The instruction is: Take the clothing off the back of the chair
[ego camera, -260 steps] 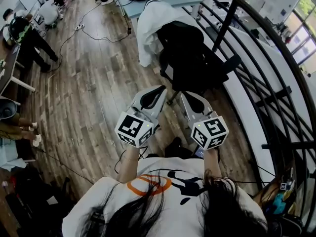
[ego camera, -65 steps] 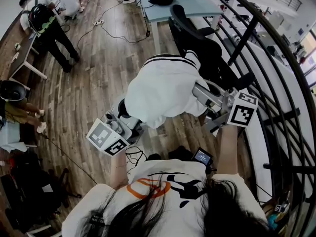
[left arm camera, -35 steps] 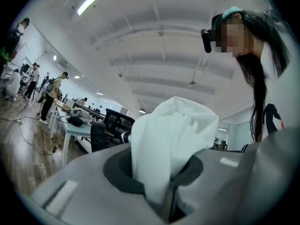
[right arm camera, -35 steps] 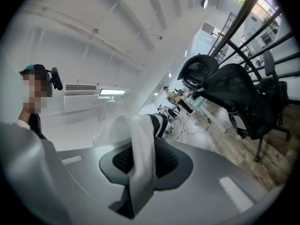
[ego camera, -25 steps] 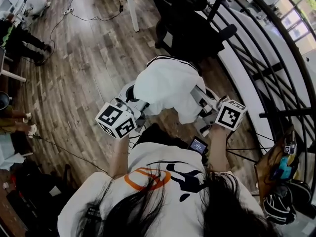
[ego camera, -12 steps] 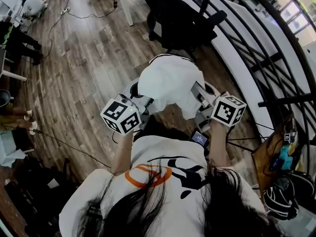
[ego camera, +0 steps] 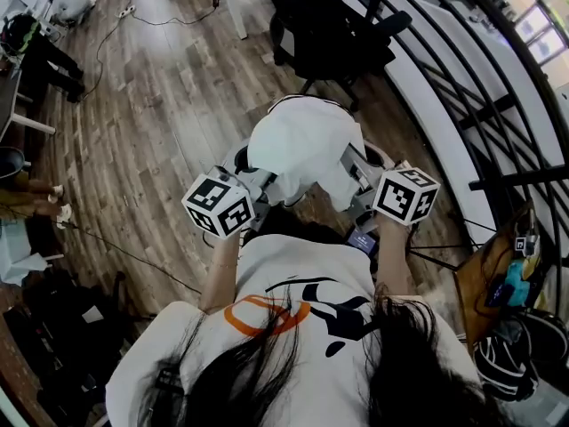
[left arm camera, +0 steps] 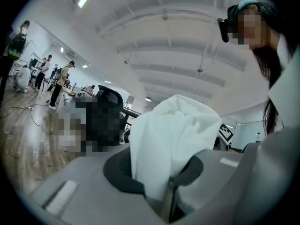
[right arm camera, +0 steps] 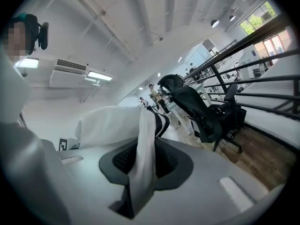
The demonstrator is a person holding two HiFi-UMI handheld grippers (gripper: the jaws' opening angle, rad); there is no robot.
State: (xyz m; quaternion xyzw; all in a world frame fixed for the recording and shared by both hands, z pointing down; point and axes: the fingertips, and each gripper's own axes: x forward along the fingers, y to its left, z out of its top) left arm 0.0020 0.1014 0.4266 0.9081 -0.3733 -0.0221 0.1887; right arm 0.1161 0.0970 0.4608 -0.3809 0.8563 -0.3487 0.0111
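Clothing, a white garment [ego camera: 302,145], is held up in the air between the two grippers, clear of the black office chair [ego camera: 329,25], which stands well apart from it on the wood floor [ego camera: 160,123]. Nothing is draped on the chair back in the head view.

Left gripper [ego camera: 252,174]: jaws closed down on a bunched fold of the white garment [left arm camera: 168,139]; in the left gripper view the cloth is seen pinched at the jaw line [left arm camera: 171,196] and rising in a loose heap above it.

Right gripper [ego camera: 357,174]: jaws likewise clamped on a narrow fold of the same garment [right arm camera: 112,121]; in the right gripper view the cloth is seen drawn down into the gap at the jaws [right arm camera: 133,191]. A black-striped edge [right arm camera: 161,121] of the garment is seen just past the jaws, with the chair [right arm camera: 197,109] beyond it beside a dark railing [right arm camera: 262,60].

In the head view the garment is slung as a rounded bundle between both grippers, close in front of the person's white shirt [ego camera: 293,327]. The striped edge [ego camera: 302,103] lies on the far side. The curved railing [ego camera: 480,105] runs on the right. Other people [ego camera: 36,52] are seen far left.
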